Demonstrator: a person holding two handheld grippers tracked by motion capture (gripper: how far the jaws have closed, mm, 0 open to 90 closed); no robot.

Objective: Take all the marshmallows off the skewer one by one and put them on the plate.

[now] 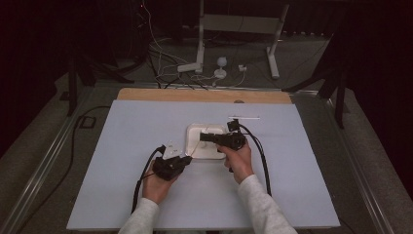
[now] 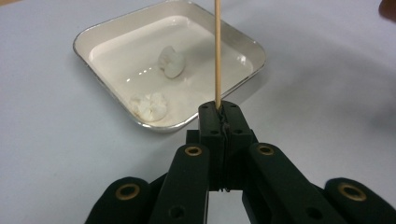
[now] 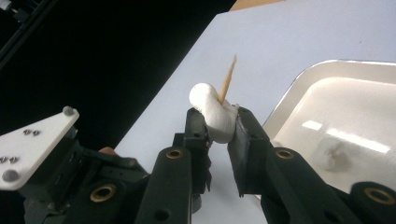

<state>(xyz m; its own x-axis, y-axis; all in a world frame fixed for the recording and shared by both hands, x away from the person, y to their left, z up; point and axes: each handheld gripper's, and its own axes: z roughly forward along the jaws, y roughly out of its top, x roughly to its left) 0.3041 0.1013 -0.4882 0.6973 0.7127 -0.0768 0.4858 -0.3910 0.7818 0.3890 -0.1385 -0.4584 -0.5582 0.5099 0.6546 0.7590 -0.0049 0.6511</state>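
Note:
My left gripper (image 2: 219,109) is shut on the base of a thin wooden skewer (image 2: 216,51), which rises straight away from its jaws. My right gripper (image 3: 218,119) is shut on a white marshmallow (image 3: 212,114), and the skewer's pointed tip (image 3: 227,79) sticks out through the marshmallow's top. In the high view the left gripper (image 1: 185,159) sits at the near left corner of a white square tray (image 1: 195,129), and the right gripper (image 1: 202,137) hovers over the tray. Two more marshmallows (image 2: 172,62) (image 2: 150,105) lie in the tray (image 2: 81,42).
A pale blue sheet (image 1: 122,195) covers the table, with a wooden edge (image 1: 195,94) at the back. A thin white strip (image 1: 243,117) lies behind the tray. Beyond the table, cables and a white stand (image 1: 199,58) sit on the dark floor.

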